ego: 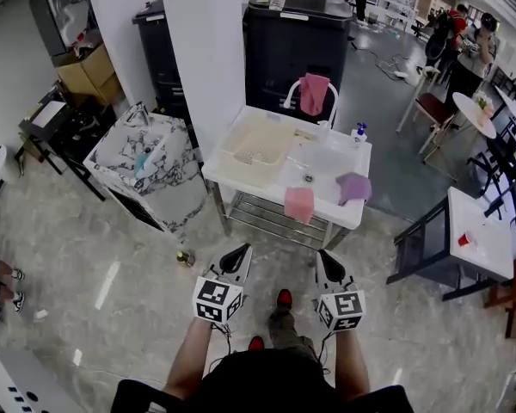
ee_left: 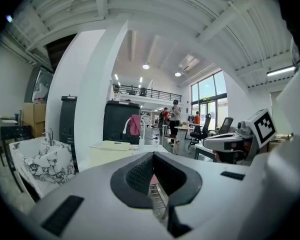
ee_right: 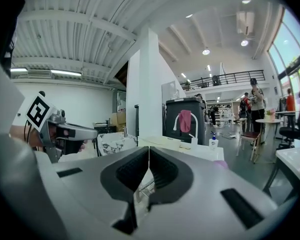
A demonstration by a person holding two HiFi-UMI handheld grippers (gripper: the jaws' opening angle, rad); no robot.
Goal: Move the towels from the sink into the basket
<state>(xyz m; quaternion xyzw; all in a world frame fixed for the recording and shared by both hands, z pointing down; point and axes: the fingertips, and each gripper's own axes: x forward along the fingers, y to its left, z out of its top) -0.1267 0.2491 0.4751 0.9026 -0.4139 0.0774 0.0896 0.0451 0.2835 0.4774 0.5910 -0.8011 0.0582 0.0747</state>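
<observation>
1. Tabletop (ego: 351, 219): white unit on a wire-shelf frame, ahead of the operator. The sink (ego: 325, 163) takes its R half; the basin looks bare apart from the drain.

2. Basket (ego: 233, 151): cream, rectangular, on the L half of the tabletop, just beside the sink. Contents too small to tell.

3. Towels, 3 pcs.
- Dark pink towel (ego: 314, 93): hangs over a white arched pipe at the rear.
- Purple towel (ego: 354, 186): on the front R corner, part over the rim.
- Light pink towel (ego: 298, 203): draped over the front rim, on the operator's side of the sink.
- Handling (est.): light, soft, limp, non-fragile; will sag and trail when lifted. Pinch a bunched fold or the part lying on the rim, not a loose corner. Lift clear of the rim before crossing to the basket.

4. L tongs (ego: 237, 256), R tongs (ego: 328, 263): both clenched, nothing between the pads, per each gripper view. Held low above the floor, side by side, aimed at the unit. All towels are well apart from them. The light pink towel is nearest, ahead, closer to the R tongs.
</observation>
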